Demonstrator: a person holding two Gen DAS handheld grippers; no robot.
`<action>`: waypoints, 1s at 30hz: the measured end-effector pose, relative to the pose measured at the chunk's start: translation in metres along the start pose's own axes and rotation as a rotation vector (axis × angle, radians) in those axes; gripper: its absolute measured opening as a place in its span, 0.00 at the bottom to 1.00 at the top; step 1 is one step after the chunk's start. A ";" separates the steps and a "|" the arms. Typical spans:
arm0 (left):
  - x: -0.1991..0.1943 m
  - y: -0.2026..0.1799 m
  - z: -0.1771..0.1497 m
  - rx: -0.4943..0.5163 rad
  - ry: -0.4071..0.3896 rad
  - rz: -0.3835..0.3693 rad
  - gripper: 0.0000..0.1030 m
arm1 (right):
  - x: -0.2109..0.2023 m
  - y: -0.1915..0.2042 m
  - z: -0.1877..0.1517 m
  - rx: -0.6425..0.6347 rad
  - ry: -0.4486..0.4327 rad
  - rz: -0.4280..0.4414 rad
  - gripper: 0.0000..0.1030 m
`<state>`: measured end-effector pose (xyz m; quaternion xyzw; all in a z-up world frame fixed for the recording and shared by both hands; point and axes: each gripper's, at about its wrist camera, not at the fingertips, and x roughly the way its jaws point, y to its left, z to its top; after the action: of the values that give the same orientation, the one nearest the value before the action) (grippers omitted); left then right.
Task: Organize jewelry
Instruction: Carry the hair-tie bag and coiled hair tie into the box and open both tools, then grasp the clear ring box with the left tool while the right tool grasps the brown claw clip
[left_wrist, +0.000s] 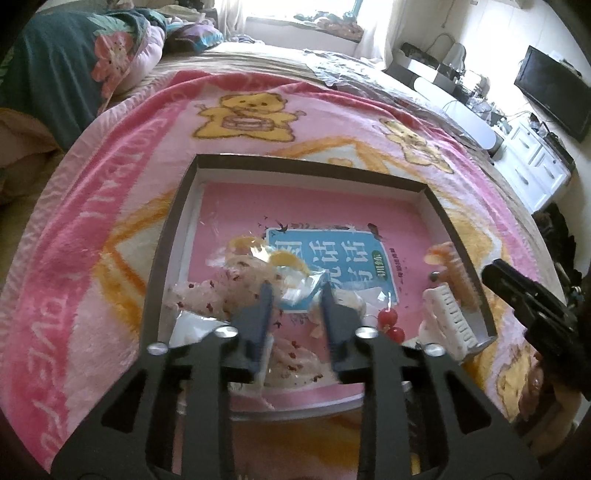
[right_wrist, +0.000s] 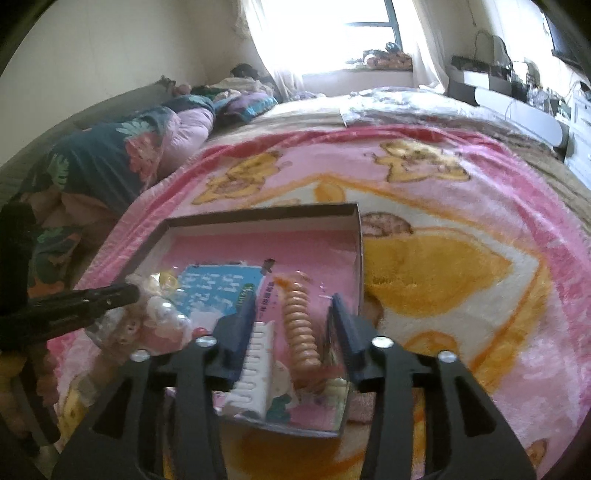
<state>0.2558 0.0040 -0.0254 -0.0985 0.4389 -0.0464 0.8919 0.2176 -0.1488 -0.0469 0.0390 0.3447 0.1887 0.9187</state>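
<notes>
Shallow box (left_wrist: 192, 184): dark-rimmed, pink-lined, printed blue label on its floor; lies on a pink blanket (left_wrist: 110, 206) with yellow bear figures, spread over a bed.

Left gripper (left_wrist: 297, 295): jaws parted a little, nothing pressed between the pads. A clear plastic packet (left_wrist: 306, 286) with a yellow piece inside lies in the gap just ahead of the fingertips; speckled pale scrunchies (left_wrist: 207, 299) lie to its left and beneath it, inside the box.

Red cherry bobble (left_wrist: 391, 325): on the box floor just right of the left gripper.

Right gripper (right_wrist: 291, 299): jaws roughly half open, gripping nothing. An orange-tan ribbed hair clip (right_wrist: 301, 332) lies lengthwise between the fingers (apart from both pads, nearer the middle). A white toothed hair clip (right_wrist: 255, 365) lies against the inner side of the left-hand finger (right_wrist: 240, 325); whether it touches cannot be told.

Both clips sit in the box's near right corner.
</notes>
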 end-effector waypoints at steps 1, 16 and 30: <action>-0.005 -0.001 -0.001 0.005 -0.010 0.001 0.32 | -0.007 0.003 0.000 -0.009 -0.013 0.010 0.56; -0.068 0.006 -0.023 0.031 -0.118 0.020 0.71 | -0.058 0.058 -0.025 -0.114 -0.016 0.109 0.70; -0.086 0.035 -0.075 0.017 -0.069 0.042 0.86 | -0.022 0.089 -0.076 -0.249 0.169 0.108 0.68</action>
<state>0.1436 0.0424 -0.0110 -0.0829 0.4093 -0.0278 0.9082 0.1244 -0.0796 -0.0734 -0.0726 0.3919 0.2815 0.8729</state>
